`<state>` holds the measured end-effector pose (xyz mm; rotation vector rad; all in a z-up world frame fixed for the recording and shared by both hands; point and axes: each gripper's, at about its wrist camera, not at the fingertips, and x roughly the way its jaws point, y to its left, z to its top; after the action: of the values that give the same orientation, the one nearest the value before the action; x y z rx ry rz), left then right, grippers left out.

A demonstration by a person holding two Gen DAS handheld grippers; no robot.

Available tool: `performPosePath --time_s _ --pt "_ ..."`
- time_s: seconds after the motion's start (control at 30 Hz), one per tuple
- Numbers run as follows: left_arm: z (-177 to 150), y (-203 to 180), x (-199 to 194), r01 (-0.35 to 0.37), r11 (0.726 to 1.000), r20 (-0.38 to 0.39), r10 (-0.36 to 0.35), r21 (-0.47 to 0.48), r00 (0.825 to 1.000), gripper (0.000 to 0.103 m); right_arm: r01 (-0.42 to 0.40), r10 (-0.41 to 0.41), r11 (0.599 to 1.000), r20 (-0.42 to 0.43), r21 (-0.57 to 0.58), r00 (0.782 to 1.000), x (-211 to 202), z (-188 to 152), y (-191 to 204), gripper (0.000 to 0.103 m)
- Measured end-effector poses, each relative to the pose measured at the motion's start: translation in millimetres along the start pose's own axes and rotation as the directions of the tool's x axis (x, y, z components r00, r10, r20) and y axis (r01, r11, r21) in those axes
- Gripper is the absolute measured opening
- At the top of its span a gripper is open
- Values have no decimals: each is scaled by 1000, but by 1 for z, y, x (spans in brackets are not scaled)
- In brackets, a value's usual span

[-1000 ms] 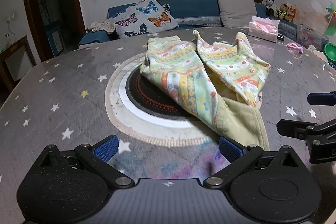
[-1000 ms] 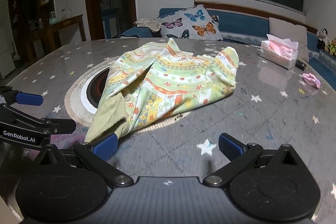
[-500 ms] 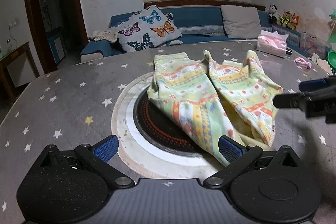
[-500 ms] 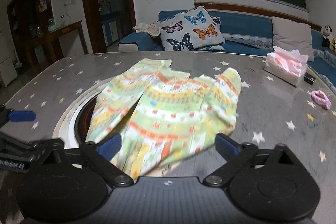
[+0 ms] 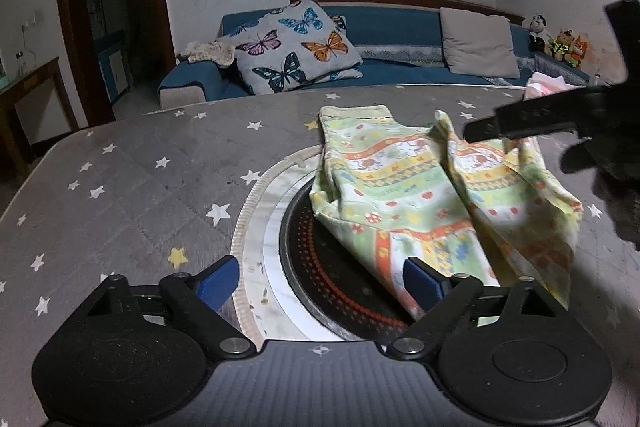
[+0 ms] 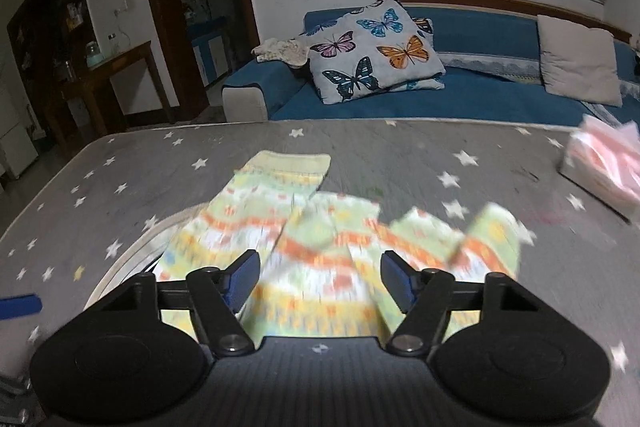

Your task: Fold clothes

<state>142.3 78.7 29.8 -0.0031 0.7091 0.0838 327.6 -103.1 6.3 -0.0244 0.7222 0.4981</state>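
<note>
A pair of small yellow-green patterned trousers (image 5: 432,199) lies rumpled on the grey star-print table, partly over a round black hotplate (image 5: 320,287). My left gripper (image 5: 320,281) is open and empty at the garment's near left edge, its right pad (image 5: 422,281) against the cloth. My right gripper (image 6: 320,277) is open and empty, above the blurred trousers (image 6: 320,251). It also shows as a dark shape in the left wrist view (image 5: 568,119), above the garment's right leg.
The hotplate has a white ring (image 5: 260,247) set in the table. A pink tissue box (image 6: 600,167) stands at the far right of the table. A blue sofa with a butterfly cushion (image 5: 296,47) lies beyond the far edge.
Both grippers have moved forward over the table towards the trousers. The right gripper rose and swung above the garment and narrowed somewhat. The trousers have not moved.
</note>
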Motion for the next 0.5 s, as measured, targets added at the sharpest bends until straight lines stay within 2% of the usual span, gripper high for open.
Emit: performPosePath --time_s 0.1,0.13,0.2,0.23,0.27,0.37,0.5 --pt "9 1 10 1 1000 -3 -1 -1 1000 87 4 -4 1000 -14 3 1000 26 9 0 57" --pt "13 1 13 2 1000 -2 -2 1 1000 87 8 -8 1000 -22 4 1000 34 10 -1 51" --pt "20 0 20 3 1000 1 -3 4 1000 86 -2 3 1000 -48 10 999 49 10 -4 35" --pt "25 -1 23 3 1000 3 -3 4 1000 86 -5 5 1000 -57 16 998 52 9 -5 21" --pt "30 -2 27 5 1000 5 -5 2 1000 86 -6 7 1000 -66 22 998 54 7 -7 11" --pt "48 -7 38 25 1000 19 -25 -8 999 86 -8 9 1000 -44 30 999 43 2 -15 4" --pt "75 -21 61 64 998 28 -64 -6 998 86 -4 4 999 4 42 1000 15 -4 -28 3"
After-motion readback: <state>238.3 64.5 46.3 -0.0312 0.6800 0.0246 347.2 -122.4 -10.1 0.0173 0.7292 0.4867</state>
